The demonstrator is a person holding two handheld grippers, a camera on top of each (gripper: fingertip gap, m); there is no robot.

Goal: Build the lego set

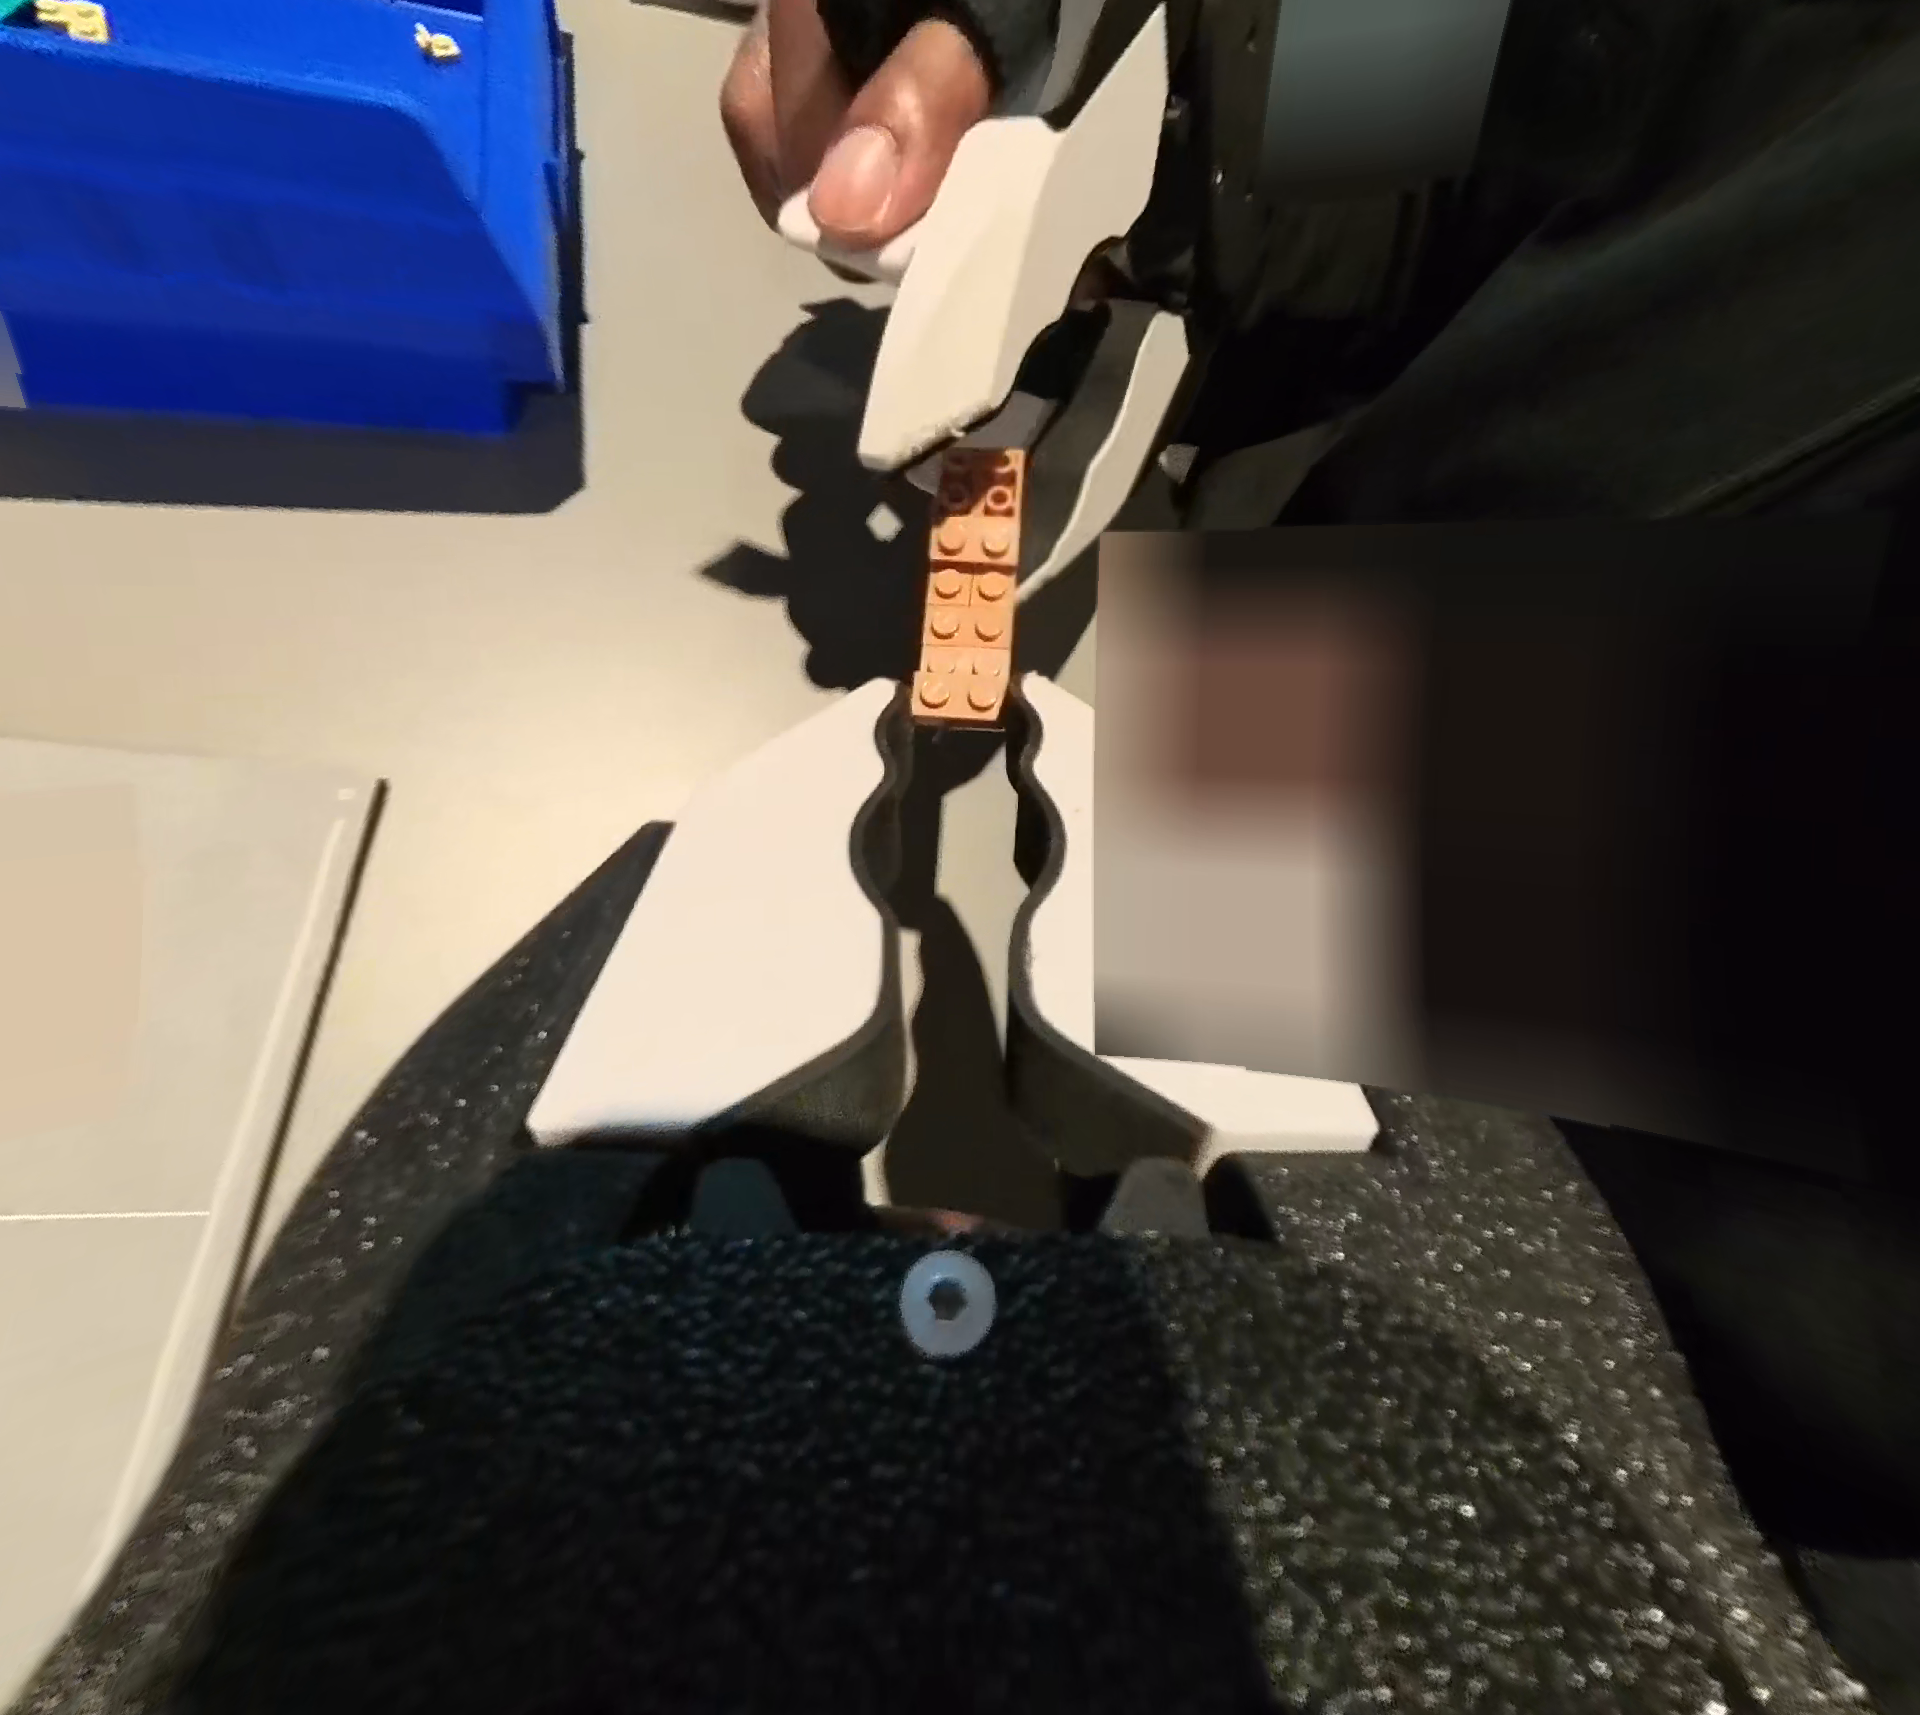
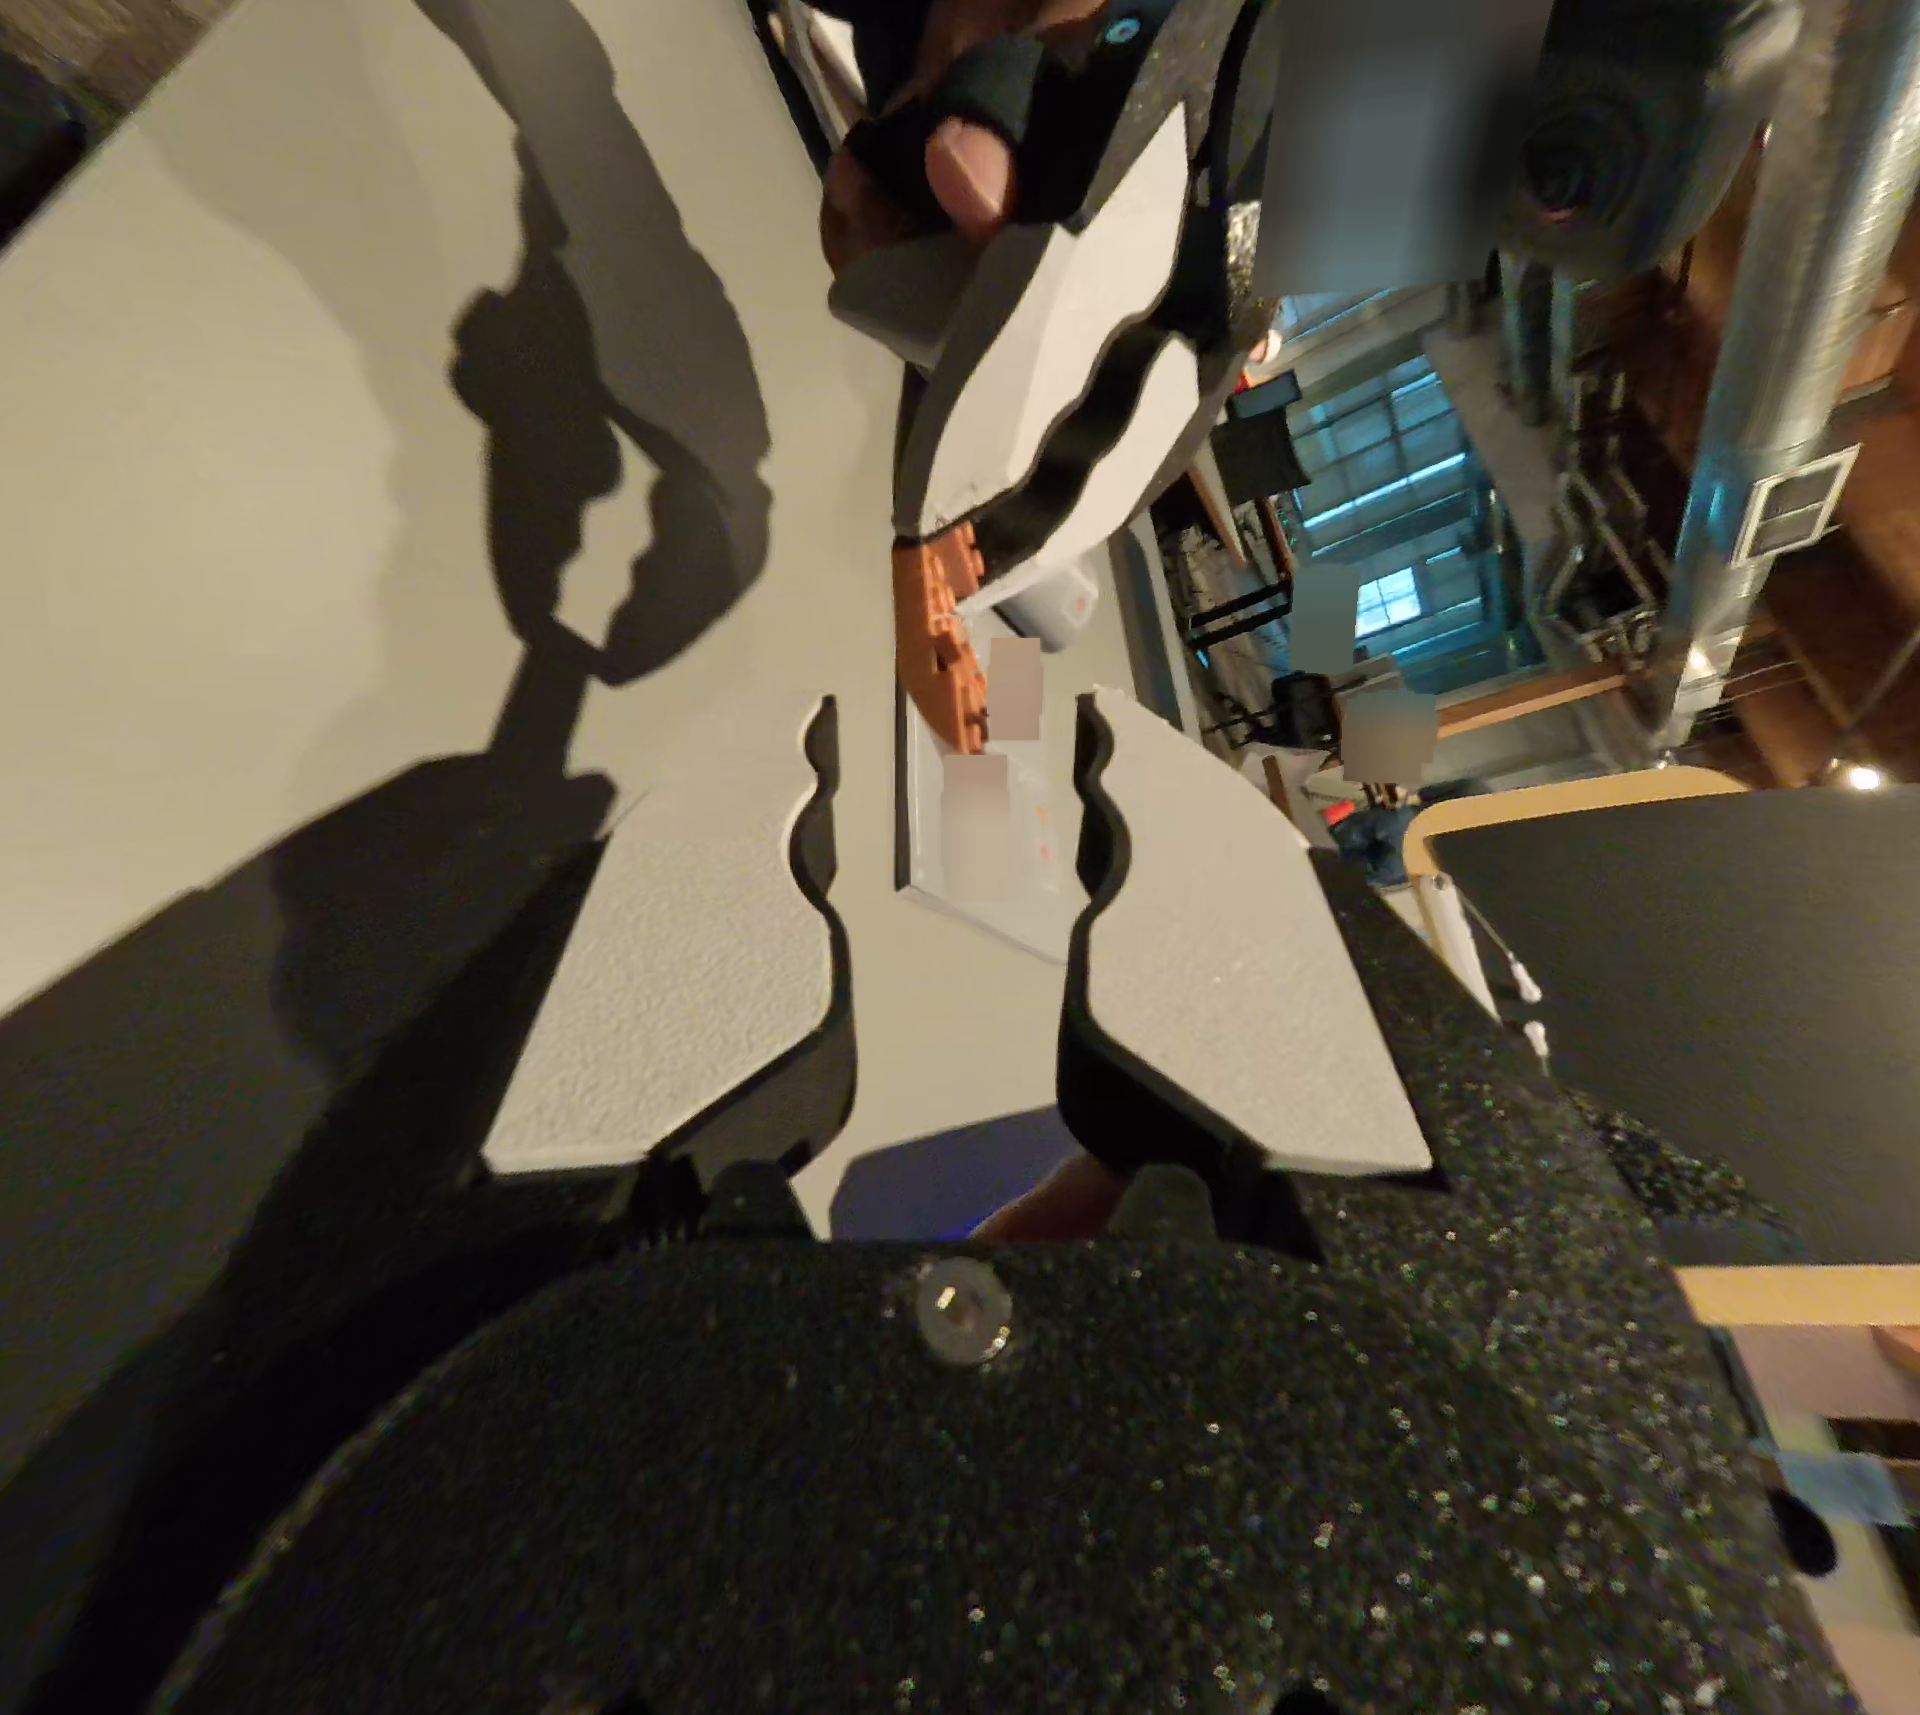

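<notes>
Pale grey tabletop (image 1: 312, 626); left claw (image 1: 961, 709) clamped on orange lego strip (image 1: 968, 616), right claw (image 2: 951, 720) agape, empty.

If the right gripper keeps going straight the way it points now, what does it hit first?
Probably the orange lego strip, which the left gripper holds by its far end, just beyond the right gripper's open fingertips. Depth is unclear; the strip sits slightly left of centre, so it may graze past.

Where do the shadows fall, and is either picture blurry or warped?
Left wrist view: sharp on the orange lego strip, its jagged shadow thrown left on the white table; the blue bin is softer. Right wrist view: strongly tilted and fisheye-bent, long gripper shadows across the table, with the lego strip slightly blurred.
</notes>
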